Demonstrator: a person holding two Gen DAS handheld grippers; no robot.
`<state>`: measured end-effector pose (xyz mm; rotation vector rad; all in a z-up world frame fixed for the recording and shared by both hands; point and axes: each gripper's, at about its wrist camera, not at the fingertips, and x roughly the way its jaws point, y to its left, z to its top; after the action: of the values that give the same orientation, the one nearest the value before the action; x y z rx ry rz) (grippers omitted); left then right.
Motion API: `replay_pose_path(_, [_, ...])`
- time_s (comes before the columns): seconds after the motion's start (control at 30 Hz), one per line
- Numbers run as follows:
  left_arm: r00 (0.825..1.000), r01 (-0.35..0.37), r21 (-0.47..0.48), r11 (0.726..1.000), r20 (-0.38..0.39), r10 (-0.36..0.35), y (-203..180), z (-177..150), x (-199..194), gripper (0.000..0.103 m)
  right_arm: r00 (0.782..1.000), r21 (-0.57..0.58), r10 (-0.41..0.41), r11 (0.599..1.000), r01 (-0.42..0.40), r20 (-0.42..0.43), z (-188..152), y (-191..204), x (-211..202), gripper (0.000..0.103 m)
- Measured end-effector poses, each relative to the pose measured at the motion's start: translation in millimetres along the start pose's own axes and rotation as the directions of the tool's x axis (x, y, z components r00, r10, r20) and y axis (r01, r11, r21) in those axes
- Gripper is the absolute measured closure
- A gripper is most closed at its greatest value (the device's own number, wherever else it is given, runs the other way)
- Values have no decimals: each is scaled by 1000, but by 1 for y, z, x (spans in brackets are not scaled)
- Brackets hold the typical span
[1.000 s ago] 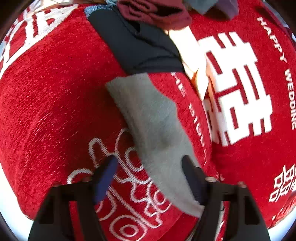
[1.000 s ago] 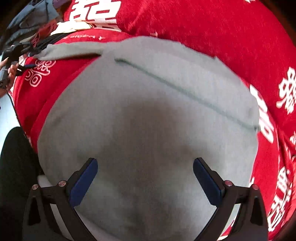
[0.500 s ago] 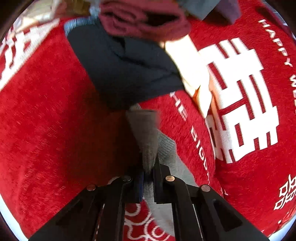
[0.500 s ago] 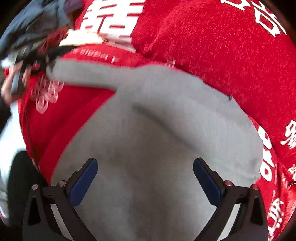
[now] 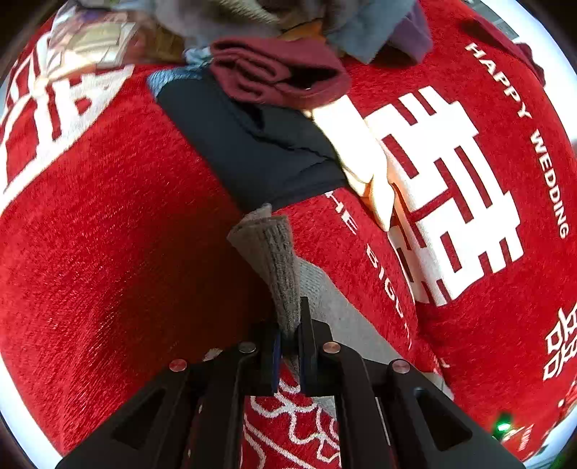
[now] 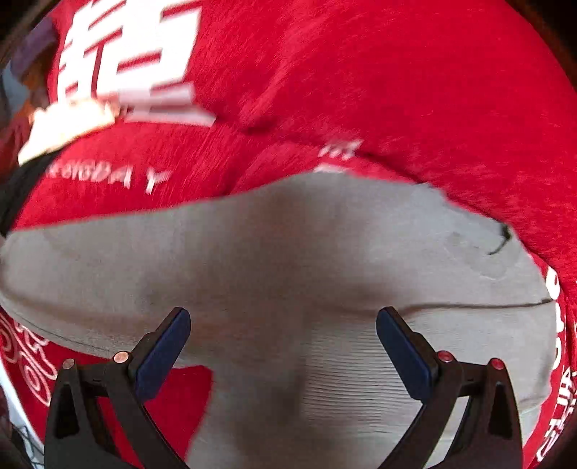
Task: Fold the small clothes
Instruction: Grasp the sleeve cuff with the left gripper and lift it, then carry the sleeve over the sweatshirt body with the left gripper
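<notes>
Writing, left-wrist view: "HAPPY WEDDING" in white capitals down the right side of the red cloth; "THE BIG D…" in smaller white capitals near the middle, its end hidden by a fold; a large white double-happiness character; white scroll pattern at the bottom edge.
Writing, right-wrist view: "…BIGDAY" legible though smeared; white characters at the right edge too blurred and cut off to read.
Hidden or unclear: right-wrist view blurred throughout; clothes pile along the top of the left view cropped and out of focus; small green light at the lower right corner, source not identifiable.
Grey garment: spread flat on the red cloth, filling the lower half of the right view, lower edge running out of frame; dark seam line across its right part; garment type hard to name.
Ribbed grey end: narrow knit part of the grey garment, lifted off the cloth, rising out from between the left jaws toward the black garment.
Left tongs: jaws together, clamped on the ribbed grey end.
Right tongs: jaws wide apart, above the grey garment, nothing gripped; contact with the fabric not discernible.
Black garment: flat on the cloth just beyond the ribbed end.
Maroon garment: folded, lying on the far edge of the black one.
Cream fabric: strip beside the black garment, overlapping the white character.
</notes>
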<state>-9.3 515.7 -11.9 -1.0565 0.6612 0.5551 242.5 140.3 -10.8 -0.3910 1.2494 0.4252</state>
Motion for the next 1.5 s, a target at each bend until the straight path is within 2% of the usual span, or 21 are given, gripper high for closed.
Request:
replay_pose_path(0.03, [1000,11,-8,1000,-3,-11,1,1,1,96,999,-42,-10,999,9,-35,-3,10,9,0])
replay_pose_path(0.07, [1000,23,-14,1000,-3,-23,0,2,0,96,997,-108,-58,993,52,-51,-7,26,17,0])
replay_pose_path(0.1, [999,35,-12,999,3,-35,-3,3,-3,96,995,-171,-101,980,104,24,-12,40,12,0])
replay_pose_path(0.17, [998,51,3,999,21,-51,-12,4,-10,96,997,-230,-65,970,73,41,-15,55,6,1])
replay_pose_path(0.33, [996,60,47,997,60,-63,-35,8,-28,96,998,-98,-29,995,34,56,-5,44,1,1])
replay_pose_path(0.47, [997,37,75,996,65,-42,-47,11,-29,96,999,64,-10,998,7,49,2,12,4,1])
replay_pose_path(0.6, [997,35,68,997,60,-39,-48,9,-28,96,991,187,-127,975,119,31,9,-21,12,1])
replay_pose_path(0.67, [997,41,69,997,64,-45,-50,7,-30,96,986,206,-167,964,165,-9,13,-28,24,1])
replay_pose_path(0.73, [997,39,79,996,69,-44,-54,6,-33,96,984,200,-177,965,172,7,17,-20,27,1])
replay_pose_path(0.77, [997,39,80,996,70,-45,-55,6,-34,96,985,182,-175,968,171,6,20,-11,28,1])
replay_pose_path(0.83, [996,41,84,996,69,-47,-58,6,-36,96,993,103,-122,987,122,-5,24,19,31,1])
replay_pose_path(0.9, [997,37,90,995,64,-43,-61,5,-37,96,994,-41,-104,994,105,17,22,62,28,1])
replay_pose_path(0.93, [997,31,95,995,63,-37,-65,4,-37,96,998,-115,-63,991,65,17,18,82,26,4])
replay_pose_path(1.0, [997,26,103,994,63,-33,-70,3,-38,96,997,-212,-36,976,50,70,10,107,6,5])
replay_pose_path(1.03, [997,24,109,994,66,-32,-75,1,-40,96,997,-223,2,975,15,76,8,107,-1,5])
replay_pose_path(1.07, [997,29,117,993,66,-37,-80,0,-41,96,995,-212,63,976,-46,73,6,101,-12,5])
replay_pose_path(1.17, [997,39,166,985,65,-50,-107,-9,-48,96,990,-125,112,987,-100,92,1,61,-34,5])
replay_pose_path(1.2, [997,39,189,981,62,-52,-118,-13,-50,96,987,-77,123,990,-115,102,-4,32,-45,5])
replay_pose_path(1.33, [997,61,282,957,29,-72,-174,-38,-52,96,988,60,87,994,-95,129,-29,-65,-73,5])
replay_pose_path(1.4, [996,80,345,935,-1,-85,-213,-60,-52,96,991,130,24,991,-41,129,-47,-122,-83,5])
replay_pose_path(1.5, [994,111,431,895,-49,-100,-268,-95,-51,96,993,215,-23,977,-2,115,-73,-183,-93,5])
